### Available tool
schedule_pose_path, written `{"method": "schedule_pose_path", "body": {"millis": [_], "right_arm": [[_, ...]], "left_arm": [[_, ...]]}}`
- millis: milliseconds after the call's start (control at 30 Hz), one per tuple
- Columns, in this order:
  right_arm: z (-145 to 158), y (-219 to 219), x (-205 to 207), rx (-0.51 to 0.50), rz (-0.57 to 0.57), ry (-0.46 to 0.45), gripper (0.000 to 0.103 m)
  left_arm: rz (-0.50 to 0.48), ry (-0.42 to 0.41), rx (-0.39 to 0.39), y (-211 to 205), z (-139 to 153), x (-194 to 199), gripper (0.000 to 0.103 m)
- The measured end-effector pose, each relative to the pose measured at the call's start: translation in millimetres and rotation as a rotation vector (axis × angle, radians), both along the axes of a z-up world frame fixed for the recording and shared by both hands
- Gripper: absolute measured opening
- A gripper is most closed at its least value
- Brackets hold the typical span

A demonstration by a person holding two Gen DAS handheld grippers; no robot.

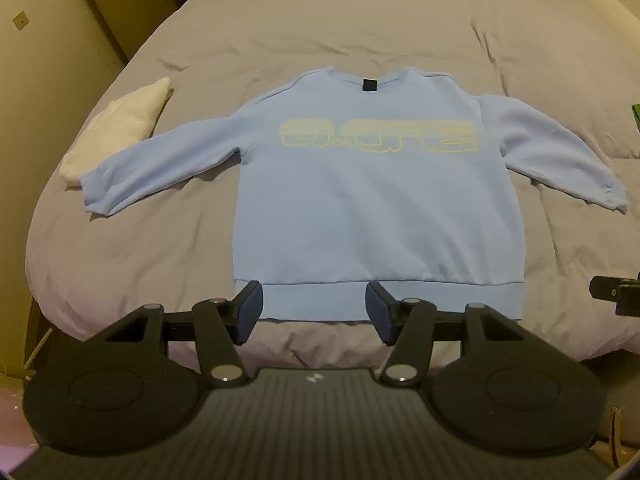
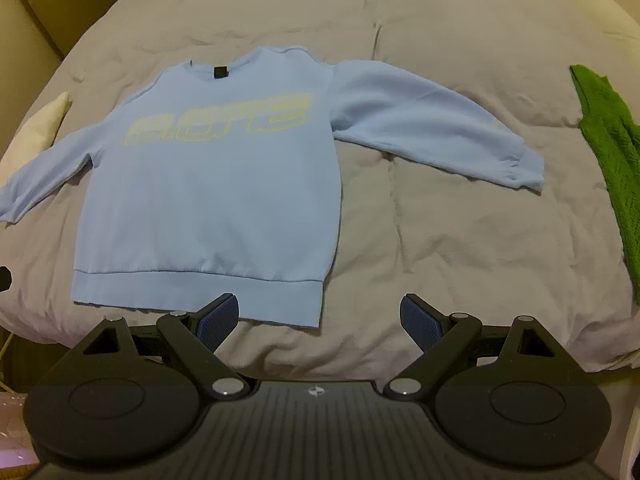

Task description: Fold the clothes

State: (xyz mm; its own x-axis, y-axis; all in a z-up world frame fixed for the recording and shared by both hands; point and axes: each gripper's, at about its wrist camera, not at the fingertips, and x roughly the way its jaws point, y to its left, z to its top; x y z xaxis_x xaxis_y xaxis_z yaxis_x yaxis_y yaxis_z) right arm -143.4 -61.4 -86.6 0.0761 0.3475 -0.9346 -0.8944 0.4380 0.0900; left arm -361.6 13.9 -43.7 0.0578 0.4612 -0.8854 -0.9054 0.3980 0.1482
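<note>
Sweatshirt (image 1: 372, 208), pale blue, spread flat face-up on the bed (image 1: 320, 28), sleeves out. Left claw (image 1: 315, 314) and right claw (image 2: 319, 320) hover at the hem, jaws apart, empty. Risk: pinching duvet with hem, or one layer only, skewing the fold.

grey bed (image 1: 320, 32), blue sweatshirt (image 1: 360, 208), white cloth (image 1: 120, 128), green knit (image 2: 612, 152)

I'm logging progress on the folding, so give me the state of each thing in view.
Blue sweatshirt: flat, print up, sleeves spread, unfolded.
White cloth: folded, beside one sleeve's cuff.
Green garment: lying at the bed's edge, unfolded.
Left gripper: open, empty, over the hem.
Right gripper: open wide, empty.
</note>
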Motion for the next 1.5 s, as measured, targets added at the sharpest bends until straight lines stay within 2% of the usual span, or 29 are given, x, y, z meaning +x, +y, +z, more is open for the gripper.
{"method": "schedule_pose_path", "body": {"millis": [600,900,1200,1500], "right_arm": [[10,2,18,0.052,-0.001,-0.006,0.090],[7,12,24,0.056,0.009,-0.001,0.090],[-1,38,21,0.032,0.019,0.009,0.090],[-23,88,3,-0.037,0.038,0.010,0.090]], "left_arm": [[-0.005,-0.017,0.036,0,9,20,0.059],[0.008,-0.018,0.030,8,5,26,0.062],[0.029,-0.013,-0.002,31,-8,23,0.063],[0.067,-0.020,-0.078,80,-39,3,0.064]]}}
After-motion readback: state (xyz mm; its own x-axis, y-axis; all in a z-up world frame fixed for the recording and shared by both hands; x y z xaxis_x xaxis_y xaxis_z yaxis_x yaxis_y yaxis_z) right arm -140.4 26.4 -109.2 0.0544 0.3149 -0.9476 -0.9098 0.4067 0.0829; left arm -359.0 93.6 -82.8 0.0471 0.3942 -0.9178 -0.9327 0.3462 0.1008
